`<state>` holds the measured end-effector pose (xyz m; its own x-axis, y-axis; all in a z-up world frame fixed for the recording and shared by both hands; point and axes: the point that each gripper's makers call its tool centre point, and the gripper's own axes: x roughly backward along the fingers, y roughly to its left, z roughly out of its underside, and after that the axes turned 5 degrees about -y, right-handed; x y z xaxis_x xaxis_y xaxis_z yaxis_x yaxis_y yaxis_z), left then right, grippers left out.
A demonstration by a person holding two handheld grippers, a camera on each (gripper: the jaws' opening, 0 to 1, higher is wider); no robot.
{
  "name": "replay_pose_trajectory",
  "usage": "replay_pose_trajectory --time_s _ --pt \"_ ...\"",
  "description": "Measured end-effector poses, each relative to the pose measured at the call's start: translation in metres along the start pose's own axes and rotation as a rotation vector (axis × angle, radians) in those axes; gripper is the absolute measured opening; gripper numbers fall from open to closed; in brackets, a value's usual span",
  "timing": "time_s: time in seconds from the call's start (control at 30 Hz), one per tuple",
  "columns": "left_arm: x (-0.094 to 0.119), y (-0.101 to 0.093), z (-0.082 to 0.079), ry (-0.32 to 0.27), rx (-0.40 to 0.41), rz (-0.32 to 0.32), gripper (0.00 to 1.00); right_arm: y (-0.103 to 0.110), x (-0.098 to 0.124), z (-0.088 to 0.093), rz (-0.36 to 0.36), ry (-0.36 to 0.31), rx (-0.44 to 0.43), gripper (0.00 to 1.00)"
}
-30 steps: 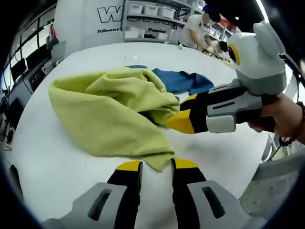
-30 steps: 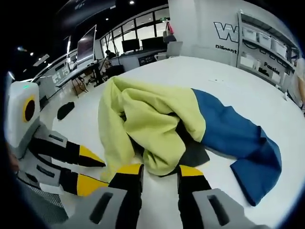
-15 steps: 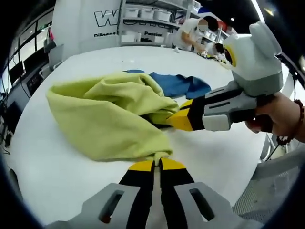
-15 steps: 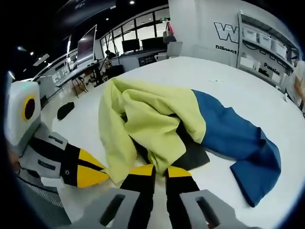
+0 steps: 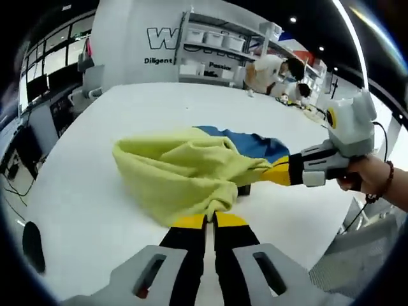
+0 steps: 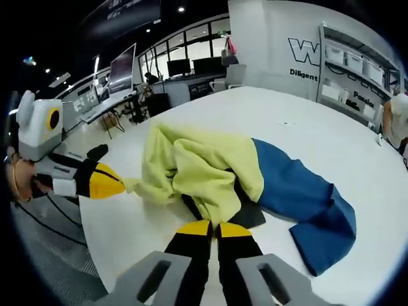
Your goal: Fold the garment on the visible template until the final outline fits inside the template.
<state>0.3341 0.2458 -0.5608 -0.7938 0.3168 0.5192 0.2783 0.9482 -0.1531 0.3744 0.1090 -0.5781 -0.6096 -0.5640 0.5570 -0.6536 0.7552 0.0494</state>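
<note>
Left gripper view: left gripper [image 5: 210, 220] jaws clenched on garment [image 5: 185, 172] edge, frame centre, bunched on table [image 5: 83, 159]. Right gripper [image 6: 213, 228] likewise pinches yellow hem. Step: opening the heap. Next: draw the held edges apart, lay flat; template not discernible.

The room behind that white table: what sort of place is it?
Probably an open-plan lab or workshop. Shelves of white bins stand against a lettered wall, rows of desks carry monitors, and people work at a far bench.
</note>
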Motion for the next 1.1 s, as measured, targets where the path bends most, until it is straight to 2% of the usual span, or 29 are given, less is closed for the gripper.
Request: replay_pose_trajectory --time_s 0.17,0.4,0.53,0.6,0.67,0.73,0.77,0.87,0.93,1.0,1.1 --pt "0.014 0.016 -0.020 -0.039 0.013 -0.025 0.02 -0.002 0.017 -0.007 0.005 -0.009 0.008 0.00" --pt "0.028 0.031 -0.030 -0.065 0.027 -0.054 0.02 -0.004 0.044 -0.014 0.019 -0.034 -0.013 0.00" --pt "0.038 0.028 -0.029 -0.047 0.044 -0.045 0.02 -0.004 0.061 -0.013 0.024 -0.035 -0.023 0.00" --pt "0.044 0.019 -0.028 -0.035 0.050 -0.008 0.02 -0.004 0.071 -0.013 0.028 -0.041 -0.031 0.00" --pt "0.050 0.013 -0.020 0.008 0.040 0.002 0.02 -0.002 0.079 -0.010 0.027 -0.038 -0.041 0.00" --pt "0.055 0.008 -0.017 0.014 0.039 0.011 0.02 0.002 0.085 -0.006 0.021 -0.027 -0.050 0.00" --pt "0.058 0.006 -0.011 0.036 0.046 0.016 0.02 0.004 0.089 -0.002 0.019 -0.012 -0.049 0.00" --pt "0.063 0.006 0.000 0.078 0.027 0.002 0.02 0.011 0.093 0.007 0.006 0.014 -0.042 0.00" --pt "0.067 0.009 0.010 0.109 -0.022 -0.012 0.02 0.022 0.097 0.015 -0.025 0.042 -0.060 0.00" --pt "0.071 0.013 0.021 0.145 -0.068 -0.039 0.02 0.035 0.099 0.026 -0.055 0.073 -0.042 0.00" --pt "0.077 0.019 0.029 0.174 -0.087 -0.072 0.02 0.054 0.099 0.038 -0.108 0.110 0.002 0.00"
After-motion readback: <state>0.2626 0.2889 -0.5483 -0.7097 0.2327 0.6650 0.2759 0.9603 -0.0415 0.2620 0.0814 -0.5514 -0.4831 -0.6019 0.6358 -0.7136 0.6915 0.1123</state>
